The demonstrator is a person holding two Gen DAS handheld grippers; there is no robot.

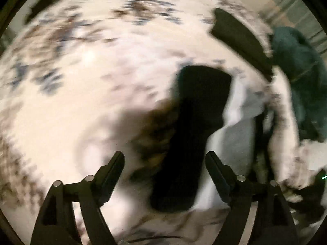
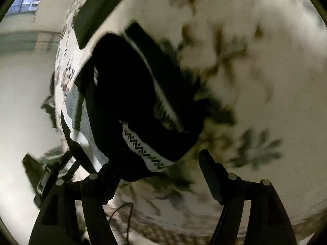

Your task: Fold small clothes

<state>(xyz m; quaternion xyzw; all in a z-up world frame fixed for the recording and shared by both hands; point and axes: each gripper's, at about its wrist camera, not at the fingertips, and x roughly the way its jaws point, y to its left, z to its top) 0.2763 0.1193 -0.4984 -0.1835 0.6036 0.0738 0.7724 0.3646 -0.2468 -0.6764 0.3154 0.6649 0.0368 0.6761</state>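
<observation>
Floral bedspread (image 2: 255,40) bears black garment (image 2: 126,94) with unlettered zigzag-patterned band (image 2: 143,151).

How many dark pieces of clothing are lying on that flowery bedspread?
2, maybe more hidden. A long black folded garment lies ahead of the left tool, beside pale grey cloth. A flat dark folded piece lies farther off, near the bedspread's edge.

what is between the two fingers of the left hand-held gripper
In the left wrist view, a black folded garment lies on the flowered bedspread in the gap of the open left hand-held gripper. Neither finger touches it.
</observation>
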